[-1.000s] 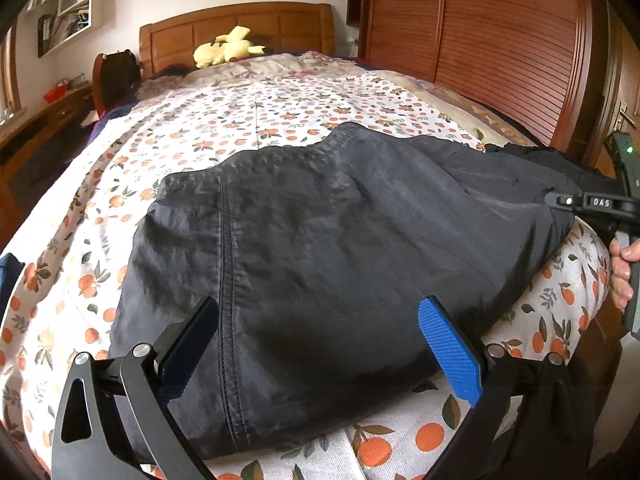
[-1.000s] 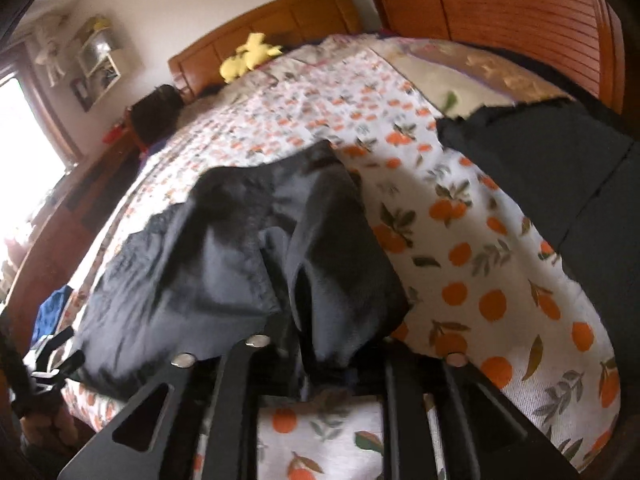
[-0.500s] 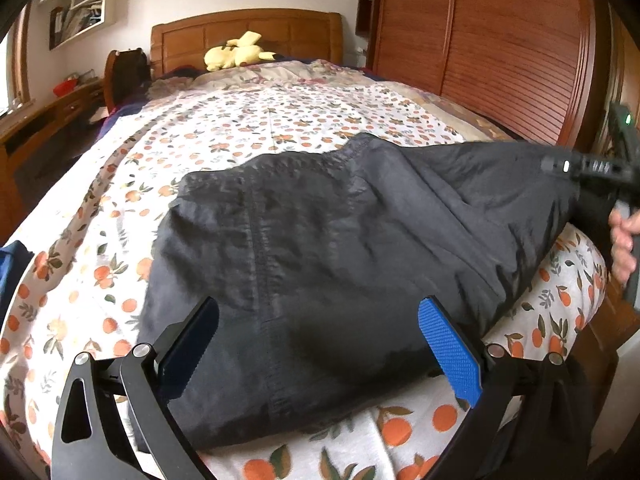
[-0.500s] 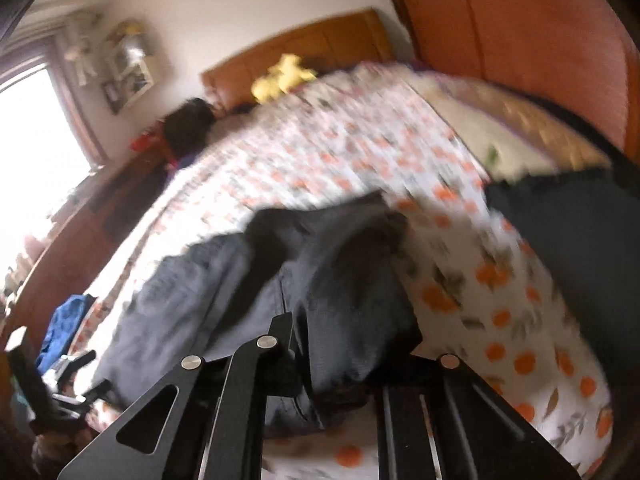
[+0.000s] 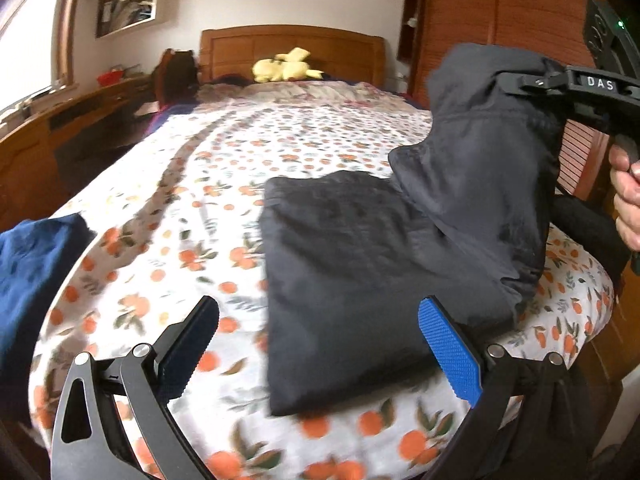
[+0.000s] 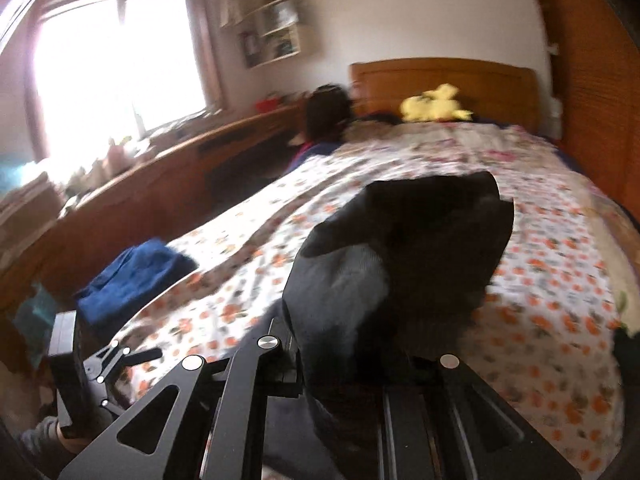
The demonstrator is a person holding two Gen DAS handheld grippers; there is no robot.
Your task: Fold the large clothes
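Note:
A large black garment [image 5: 352, 264] lies on the orange-print bed sheet [image 5: 200, 200]. Its right part is raised off the bed, bunched and hanging from my right gripper [image 5: 516, 80], which is shut on the cloth at the upper right, with a hand on the handle. In the right wrist view the black garment [image 6: 408, 248] drapes over my right gripper [image 6: 340, 380] and hides the fingertips. My left gripper [image 5: 320, 348] is open and empty, low over the near edge of the bed. Its blue pad [image 5: 448, 352] is close to the garment's near edge. The left gripper [image 6: 120, 356] also shows at lower left.
A blue folded cloth [image 5: 36, 264] lies on the bed's left edge. A yellow plush toy [image 5: 284, 66] sits by the wooden headboard [image 5: 292, 48]. A slatted wooden wardrobe [image 5: 500, 8] runs along the right side, and a wooden desk [image 6: 180, 168] stands under the window on the left.
The right gripper has lifted its end of the garment high off the bed and carried it over the flat part. The left gripper has shifted left, still open.

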